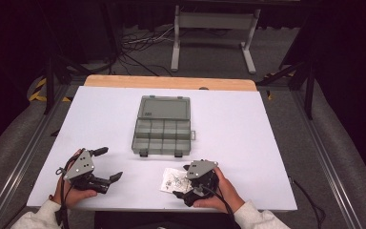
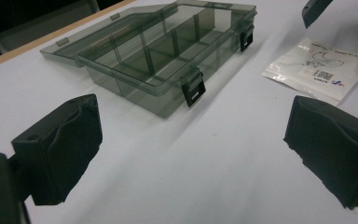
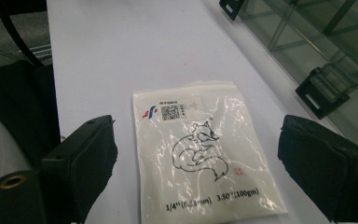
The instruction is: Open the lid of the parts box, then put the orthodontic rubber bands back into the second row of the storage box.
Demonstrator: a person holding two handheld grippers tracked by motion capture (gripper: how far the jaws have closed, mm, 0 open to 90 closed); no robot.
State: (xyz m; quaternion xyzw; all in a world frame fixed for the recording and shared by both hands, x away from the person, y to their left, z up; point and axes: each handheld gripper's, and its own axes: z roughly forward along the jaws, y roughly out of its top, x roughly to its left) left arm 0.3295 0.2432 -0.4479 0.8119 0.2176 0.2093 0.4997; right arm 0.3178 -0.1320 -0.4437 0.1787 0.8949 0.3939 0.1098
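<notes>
A smoky clear plastic organizer box (image 1: pixel 163 126) lies at the table's middle with its lid folded back and its several compartments empty. Near the front edge a small white zip bag (image 1: pixel 171 180) lies flat, printed with a fox drawing (image 3: pixel 200 151). My right gripper (image 1: pixel 181 181) is open, its jaws standing on either side of the bag (image 3: pixel 205 154) without touching it. My left gripper (image 1: pixel 109 163) is open at the front left, with bare table between its jaws (image 2: pixel 196 154). It faces the box (image 2: pixel 168 51) and the bag (image 2: pixel 319 67).
The white tabletop (image 1: pixel 248 124) has a wooden strip along its far edge. Two black latches (image 3: pixel 324 88) hang on the box's near wall. Metal rails run along both sides, and a stand with cables sits on the floor beyond.
</notes>
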